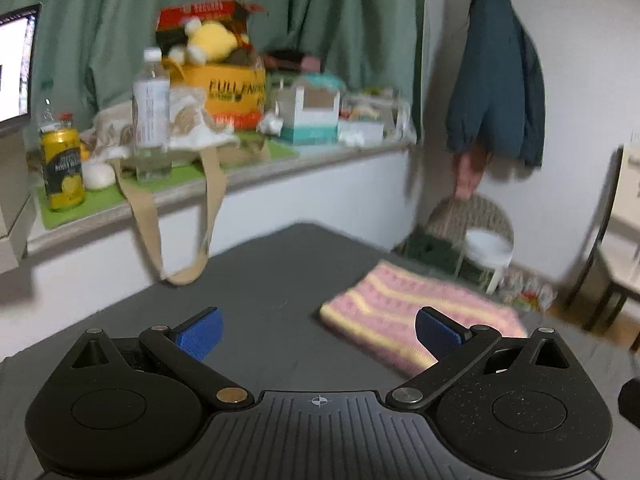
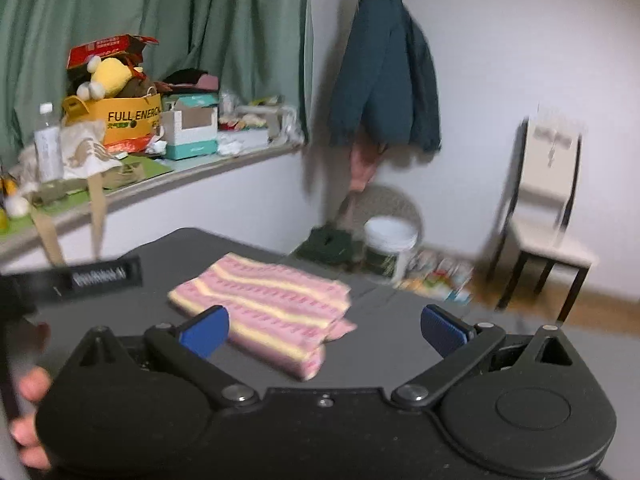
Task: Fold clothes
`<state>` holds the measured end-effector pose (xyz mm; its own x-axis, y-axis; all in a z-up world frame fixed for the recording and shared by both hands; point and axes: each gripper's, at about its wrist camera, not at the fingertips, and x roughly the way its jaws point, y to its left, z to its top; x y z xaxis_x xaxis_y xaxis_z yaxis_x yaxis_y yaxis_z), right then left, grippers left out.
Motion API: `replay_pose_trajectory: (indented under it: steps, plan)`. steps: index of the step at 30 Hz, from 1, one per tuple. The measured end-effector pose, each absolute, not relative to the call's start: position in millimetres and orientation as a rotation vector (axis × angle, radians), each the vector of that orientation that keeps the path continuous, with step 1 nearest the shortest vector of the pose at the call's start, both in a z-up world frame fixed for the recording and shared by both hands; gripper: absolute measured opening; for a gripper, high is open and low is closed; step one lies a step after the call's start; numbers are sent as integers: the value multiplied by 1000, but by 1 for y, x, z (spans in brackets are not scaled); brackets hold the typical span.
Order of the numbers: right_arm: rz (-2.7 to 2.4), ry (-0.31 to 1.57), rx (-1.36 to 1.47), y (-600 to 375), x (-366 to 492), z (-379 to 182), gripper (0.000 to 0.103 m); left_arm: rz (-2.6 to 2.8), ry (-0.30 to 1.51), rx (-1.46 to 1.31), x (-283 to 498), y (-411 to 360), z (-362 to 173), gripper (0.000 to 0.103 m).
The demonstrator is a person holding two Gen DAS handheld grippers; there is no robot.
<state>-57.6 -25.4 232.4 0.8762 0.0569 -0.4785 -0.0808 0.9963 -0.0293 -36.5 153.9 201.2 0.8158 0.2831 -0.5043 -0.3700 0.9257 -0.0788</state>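
- Folded cloth (image 2: pixel 266 312), pink with pale yellow stripes and a knit-like pattern, lies flat on the dark grey bench (image 2: pixel 384 356) as a rough rectangle of several layers.
- In the right wrist view its near right corner is uneven, with a loose flap poking out past the stack; the other edges look fairly straight, though blur softens them.
- In the left wrist view the same cloth (image 1: pixel 404 320) sits to the right of centre, close to the bench's far right edge.
- Left tool (image 1: pixel 319 334) hangs above the bench with its blue fingers (image 1: pixel 200 334) spread wide, holding nothing; the right-hand finger overlaps the cloth in the view, but contact cannot be told.
- Right tool (image 2: pixel 324 332) is likewise spread wide and empty, its blue fingers (image 2: pixel 444 334) apart above the near edge of the cloth.
- A hand (image 2: pixel 30 412) grips a black handle at the left edge of the right wrist view.
- Bare bench surface stretches left of and in front of the cloth.
- Behind the bench runs a cluttered shelf (image 1: pixel 248 178) with a water bottle (image 1: pixel 151 116), a yellow can (image 1: pixel 63 168), a yellow box (image 1: pixel 236 92) and a bag whose beige straps (image 1: pixel 176 220) dangle toward the bench's far edge.
- Beyond the far right edge stand a white tub (image 2: pixel 390 240) on the floor and a chair (image 2: pixel 548 216); a dark jacket (image 2: pixel 384 68) hangs on the wall.
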Motion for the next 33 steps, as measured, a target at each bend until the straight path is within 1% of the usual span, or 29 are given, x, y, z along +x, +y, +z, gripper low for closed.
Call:
replay_pose_trajectory:
  steps: [4, 7, 10, 18, 33]
  plan:
    - [70, 528, -86, -25, -56, 216, 103, 236, 610, -233, -24, 162, 187, 103]
    - [68, 551, -113, -24, -55, 203, 103, 234, 637, -182, -18, 151, 179, 103]
    - [67, 574, -141, -24, -54, 191, 103, 236, 637, -95, -16, 132, 177, 103]
    - [70, 595, -159, -34, -56, 184, 103, 178, 631, 33, -16, 99, 174, 103]
    - [73, 673, -151, -49, -53, 162, 103, 132, 684, 32, -10, 96, 163, 103]
